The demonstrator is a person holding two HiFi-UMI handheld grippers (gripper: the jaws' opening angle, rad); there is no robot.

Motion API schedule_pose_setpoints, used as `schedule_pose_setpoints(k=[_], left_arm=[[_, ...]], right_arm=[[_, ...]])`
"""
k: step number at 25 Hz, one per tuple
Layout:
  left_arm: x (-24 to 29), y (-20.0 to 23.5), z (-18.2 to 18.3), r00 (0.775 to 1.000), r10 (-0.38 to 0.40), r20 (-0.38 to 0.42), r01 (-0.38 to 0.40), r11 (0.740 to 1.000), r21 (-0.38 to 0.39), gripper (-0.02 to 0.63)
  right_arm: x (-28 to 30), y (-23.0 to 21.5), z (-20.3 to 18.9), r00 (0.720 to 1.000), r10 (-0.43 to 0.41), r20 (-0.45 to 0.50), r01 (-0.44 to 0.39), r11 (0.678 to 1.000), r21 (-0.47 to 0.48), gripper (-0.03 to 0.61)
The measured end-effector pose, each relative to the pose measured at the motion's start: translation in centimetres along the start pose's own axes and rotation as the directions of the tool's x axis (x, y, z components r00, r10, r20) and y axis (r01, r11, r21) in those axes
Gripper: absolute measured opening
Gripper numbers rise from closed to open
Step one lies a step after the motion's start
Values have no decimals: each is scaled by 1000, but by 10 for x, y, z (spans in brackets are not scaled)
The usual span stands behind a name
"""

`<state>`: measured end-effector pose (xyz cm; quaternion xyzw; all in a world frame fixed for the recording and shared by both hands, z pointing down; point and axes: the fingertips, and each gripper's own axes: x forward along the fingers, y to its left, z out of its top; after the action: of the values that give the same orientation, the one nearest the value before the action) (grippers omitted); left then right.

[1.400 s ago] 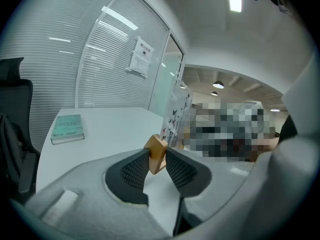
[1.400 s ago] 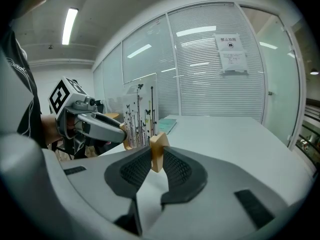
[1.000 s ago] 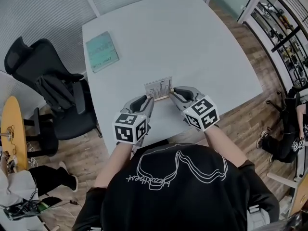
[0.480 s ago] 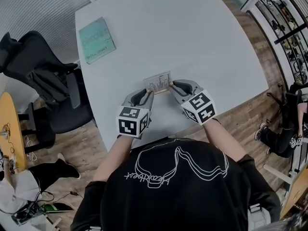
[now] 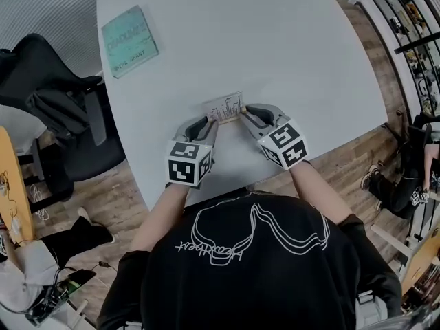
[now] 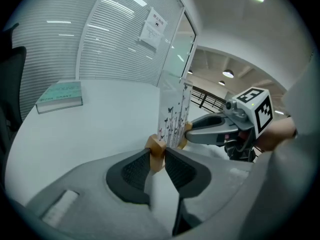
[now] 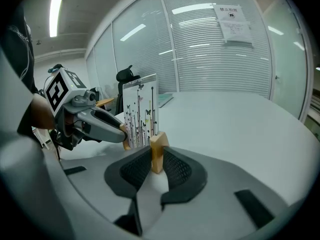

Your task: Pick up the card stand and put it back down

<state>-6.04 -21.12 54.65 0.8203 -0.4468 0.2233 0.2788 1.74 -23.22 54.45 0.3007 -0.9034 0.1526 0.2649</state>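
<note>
The card stand [image 5: 225, 107] is a clear upright sheet printed with flowers and butterflies, set in a small wooden base. It sits between my two grippers near the white table's [image 5: 275, 40] front edge. My left gripper [image 5: 210, 124] is shut on the base's left end [image 6: 156, 151]. My right gripper [image 5: 245, 113] is shut on the right end [image 7: 158, 153]. In each gripper view the printed sheet [image 6: 174, 115] [image 7: 141, 111] stands straight up, with the other gripper [image 6: 192, 133] [image 7: 120, 130] behind it. Whether the base touches the table I cannot tell.
A teal book [image 5: 128, 40] lies at the table's far left corner. A black office chair [image 5: 55, 102] stands left of the table. Shelving [image 5: 412, 19] and a seated person's legs [image 5: 399, 184] are at the right, over wooden floor.
The head view has drifted, so the table sits higher and further left in the picture. Both grippers keep the same hold on the stand's base ends.
</note>
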Motion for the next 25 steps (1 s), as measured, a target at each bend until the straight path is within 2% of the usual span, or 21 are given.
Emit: schedule_pose_setpoints(k=[7, 14, 22, 25], left_arm=[[8, 0, -11, 1000, 11, -7, -11, 1000, -7, 100], [8, -1, -14, 999, 44, 7, -44, 999, 31, 101], [4, -2, -13, 999, 26, 31, -26, 1000, -13, 107], [-5, -2, -10, 998, 25, 50, -23, 999, -42, 136]], right_arm=[[6, -1, -15, 1000, 19, -20, -19, 1000, 4, 78], [7, -1, -20, 999, 33, -34, -34, 999, -19, 81], [4, -4, -15, 998, 62, -19, -61, 998, 19, 107], [-7, -2, -5, 996, 84, 29, -85, 996, 38, 120]])
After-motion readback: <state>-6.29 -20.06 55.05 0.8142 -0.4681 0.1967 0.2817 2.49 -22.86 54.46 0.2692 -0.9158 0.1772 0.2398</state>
